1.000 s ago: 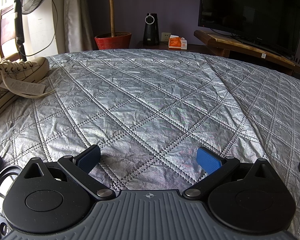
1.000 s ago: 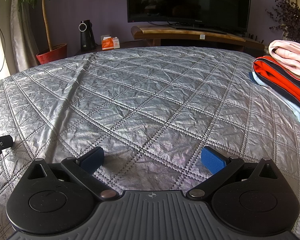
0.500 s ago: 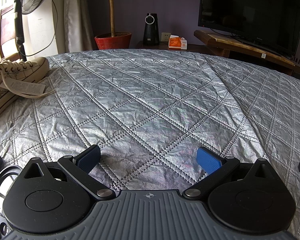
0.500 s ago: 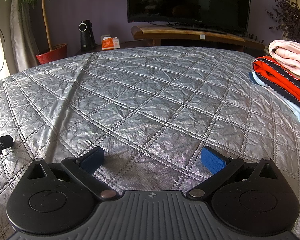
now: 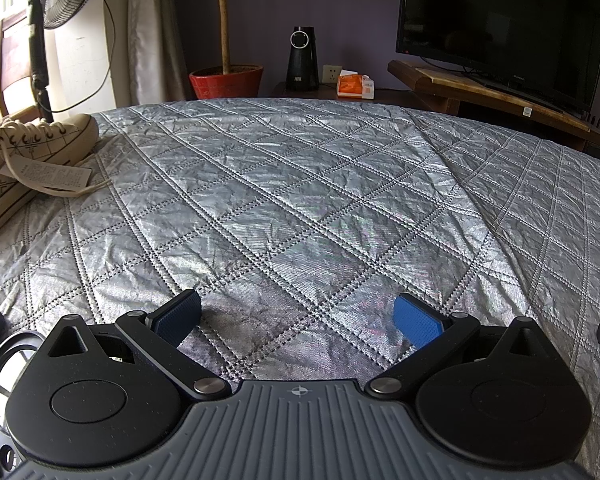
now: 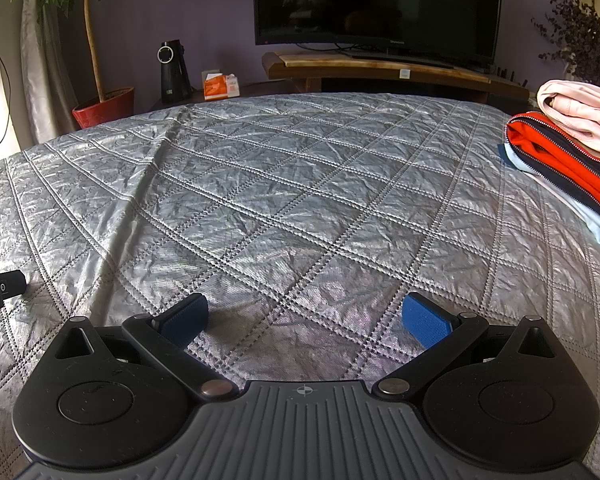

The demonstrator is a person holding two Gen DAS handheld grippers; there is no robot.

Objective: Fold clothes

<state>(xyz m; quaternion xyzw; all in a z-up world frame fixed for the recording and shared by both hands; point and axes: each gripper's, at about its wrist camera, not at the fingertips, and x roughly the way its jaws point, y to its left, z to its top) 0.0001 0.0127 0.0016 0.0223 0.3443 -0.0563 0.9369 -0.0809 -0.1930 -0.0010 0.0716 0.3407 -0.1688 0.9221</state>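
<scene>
Resting low over the grey quilted bed [image 5: 300, 200], the left tool [image 5: 298, 316] has its blue pads wide apart and holds nothing; no garment lies before it, only a shoe [image 5: 28, 160] at the far left edge. In the right view, the right tool [image 6: 306, 320] is released too and empty. The clothes [image 6: 572, 152] sit piled at the right edge, well apart from it, probably waiting to be fetched.

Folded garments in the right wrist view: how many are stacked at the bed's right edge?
3: pink garment on top, orange-and-navy zippered garment beneath, pale blue garment at the bottom. Frame crops the stack; more may be hidden.
</scene>
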